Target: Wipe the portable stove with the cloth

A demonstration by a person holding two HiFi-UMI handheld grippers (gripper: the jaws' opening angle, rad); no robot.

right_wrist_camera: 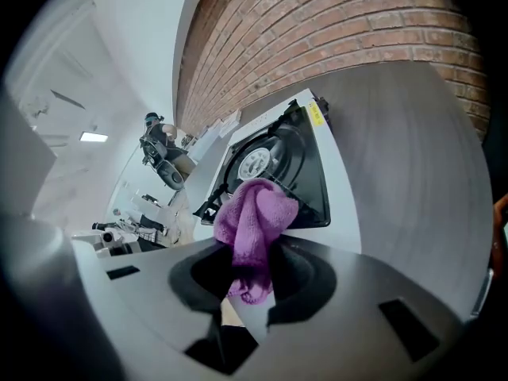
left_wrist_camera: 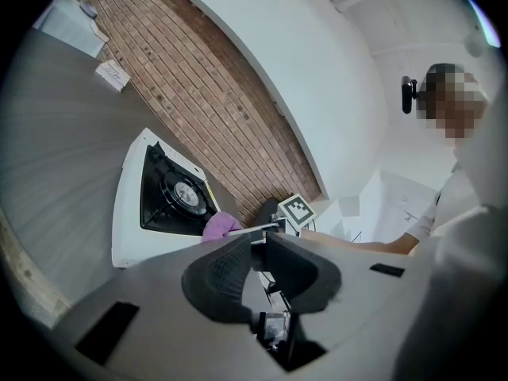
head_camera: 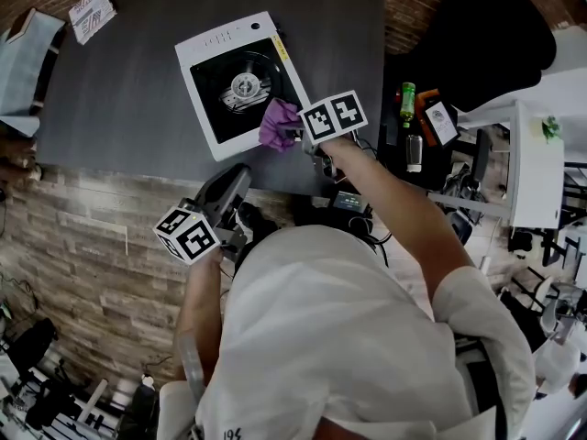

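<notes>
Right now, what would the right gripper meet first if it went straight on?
The right gripper would probably meet the stove's white rim, cloth first; depth is unclear.

Head view: high, steeply down. Tool views: low, close, looking forward across tabletop. All share stove [head_camera: 240, 82].

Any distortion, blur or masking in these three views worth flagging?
Head view: heavy fisheye bowing the table edges, otherwise sharp. Left gripper view: black vignetted corners, mosaic patch over a face. Right gripper view: same vignette; cloth and stove both in focus.
</notes>
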